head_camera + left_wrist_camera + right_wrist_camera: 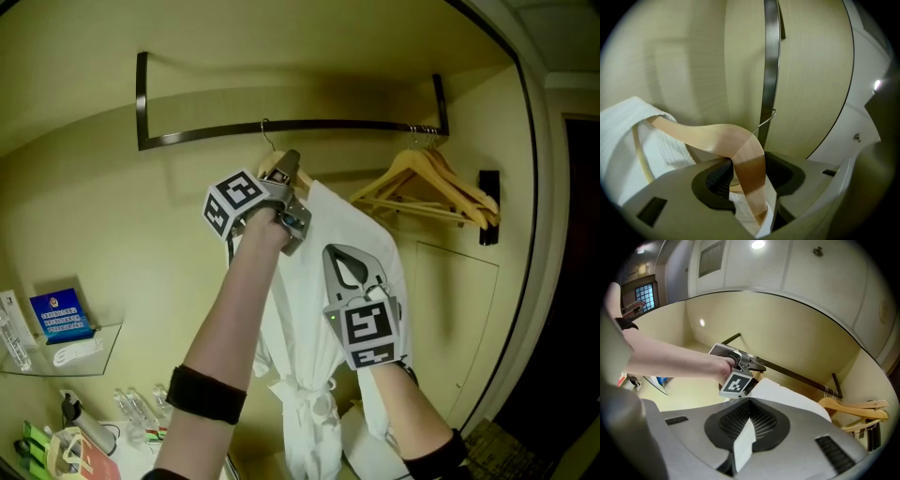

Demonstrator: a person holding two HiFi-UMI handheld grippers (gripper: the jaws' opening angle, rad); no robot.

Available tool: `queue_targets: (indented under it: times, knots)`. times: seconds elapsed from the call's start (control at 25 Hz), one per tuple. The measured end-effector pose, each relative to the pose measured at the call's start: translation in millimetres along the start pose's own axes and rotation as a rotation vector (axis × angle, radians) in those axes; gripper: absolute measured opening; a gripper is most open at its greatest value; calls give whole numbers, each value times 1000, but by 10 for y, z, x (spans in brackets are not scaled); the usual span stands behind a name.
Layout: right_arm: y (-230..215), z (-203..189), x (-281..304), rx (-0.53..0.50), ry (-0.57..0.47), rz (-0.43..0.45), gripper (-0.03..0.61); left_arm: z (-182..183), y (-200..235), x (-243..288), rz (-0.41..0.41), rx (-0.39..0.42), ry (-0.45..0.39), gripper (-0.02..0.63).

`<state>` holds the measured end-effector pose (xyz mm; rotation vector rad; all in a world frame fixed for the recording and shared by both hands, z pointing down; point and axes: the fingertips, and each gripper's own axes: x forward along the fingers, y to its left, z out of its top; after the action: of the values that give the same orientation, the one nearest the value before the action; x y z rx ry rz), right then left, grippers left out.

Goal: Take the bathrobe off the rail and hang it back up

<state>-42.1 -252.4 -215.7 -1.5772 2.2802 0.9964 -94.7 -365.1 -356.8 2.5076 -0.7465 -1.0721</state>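
A white bathrobe [314, 337] hangs on a wooden hanger [740, 154] just below the dark metal rail [281, 127]. My left gripper [286, 192] is shut on the hanger's neck, and the wood crosses between its jaws in the left gripper view. The wire hook [766, 123] lies close against the rail [771, 61]; I cannot tell whether it rests on it. Lower and to the right, my right gripper [352, 272] is shut on a fold of the robe's cloth [744, 441] near the shoulder. The right gripper view also shows the left gripper [736, 376] up by the rail [797, 376].
Two or three bare wooden hangers [431, 187] hang at the rail's right end, also the bare hangers [855, 411]. A glass shelf [103, 352] at the lower left carries a blue box [61, 314]. Small bottles [141, 408] stand below it. A dark doorway lies to the right.
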Motion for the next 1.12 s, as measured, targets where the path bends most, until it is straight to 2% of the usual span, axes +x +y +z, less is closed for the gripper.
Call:
queue_targets:
  times: [0.32,0.52,0.72,0.8,0.88,1.04,1.12]
  knots:
    - [24,-20,-90,20,-11,28,17,6,4,-99,17,36,-48,207]
    - [-44,-16,-176,32,-28,45,17,-82,-52,-262,38,136,-51,206]
    - [-68,-210,-450,107,-22,109,18,-435,34,-808,129,221,-32,189]
    - [-49,-325,-618,141,-19,142,17,-640,16,-1069,163,285,-10,170]
    - [2,-444,-815,180,-7,187,17,-858,2,-1380,228,384,13,138]
    - [158,-779,-1258,246,29,283,17,-1298,122,-2173,465,619,68,7]
    - [208,-1039,-1458,271,44,313,17,-1600,196,-2506,536,710,129,0]
